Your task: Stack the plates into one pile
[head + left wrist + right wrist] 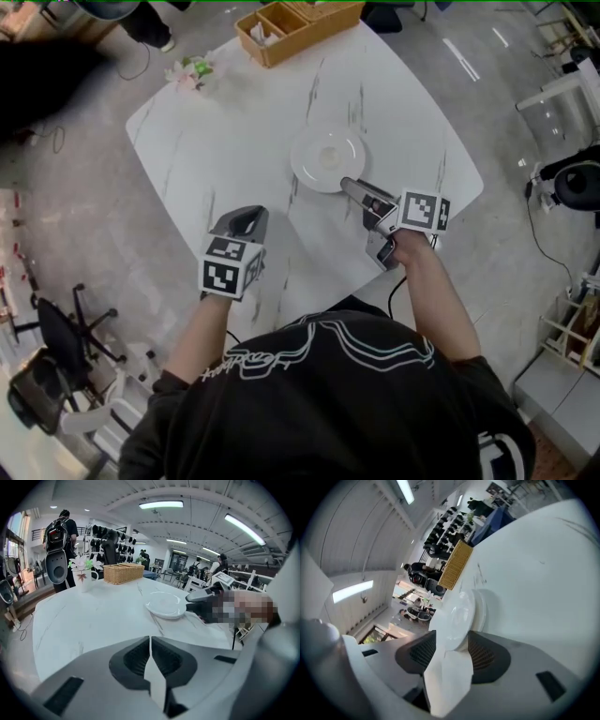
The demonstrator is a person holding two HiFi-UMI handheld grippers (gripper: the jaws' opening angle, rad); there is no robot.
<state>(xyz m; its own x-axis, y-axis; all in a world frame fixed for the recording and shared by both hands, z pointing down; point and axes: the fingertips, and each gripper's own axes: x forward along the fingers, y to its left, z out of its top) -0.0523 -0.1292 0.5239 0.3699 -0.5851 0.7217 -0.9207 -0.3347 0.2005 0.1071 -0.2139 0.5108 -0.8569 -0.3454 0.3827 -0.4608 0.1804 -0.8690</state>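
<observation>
Our right gripper (351,186) gapes around the rim of stacked round white plates (325,157); our left gripper (246,218) is closed, empty.

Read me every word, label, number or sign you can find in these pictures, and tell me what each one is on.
No text here can be read.
Shirt: looping white script across the back, too tangled to read.
Left marker cube and right marker cube: black and white square patterns only, no letters.
Plates: plain white, no print.
</observation>
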